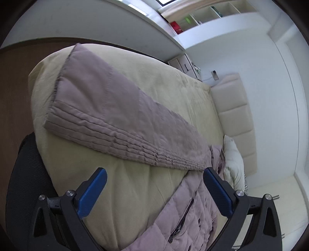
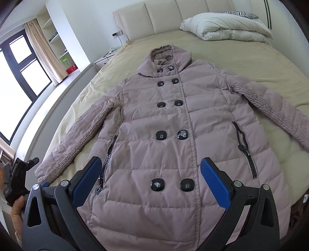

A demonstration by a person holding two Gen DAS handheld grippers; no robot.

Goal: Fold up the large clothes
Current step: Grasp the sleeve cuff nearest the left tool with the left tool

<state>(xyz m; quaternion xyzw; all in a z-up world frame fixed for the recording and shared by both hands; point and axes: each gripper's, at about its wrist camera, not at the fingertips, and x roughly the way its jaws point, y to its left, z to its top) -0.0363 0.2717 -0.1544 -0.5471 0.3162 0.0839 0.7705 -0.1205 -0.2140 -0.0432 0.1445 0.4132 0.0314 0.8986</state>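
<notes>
Mauve padded coat [image 2: 173, 123] lies flat, front up, buttoned, on beige bed sheet [image 2: 251, 63]; hood toward far headboard [image 2: 164, 17], hem nearest, reaching near bed edge. Both sleeves spread outward; left sleeve [image 1: 108, 108] cuff stops short of bed's left edge, bare sheet all round it. White duvet [image 2: 227, 27] bunched far right, well apart from coat. Right gripper [image 2: 152, 164] spread wide above hem, grasping nothing. Left gripper [image 1: 154, 175] likewise released, over sheet beside coat's side edge. Black chair [image 1: 25, 173] at near left bed edge
</notes>
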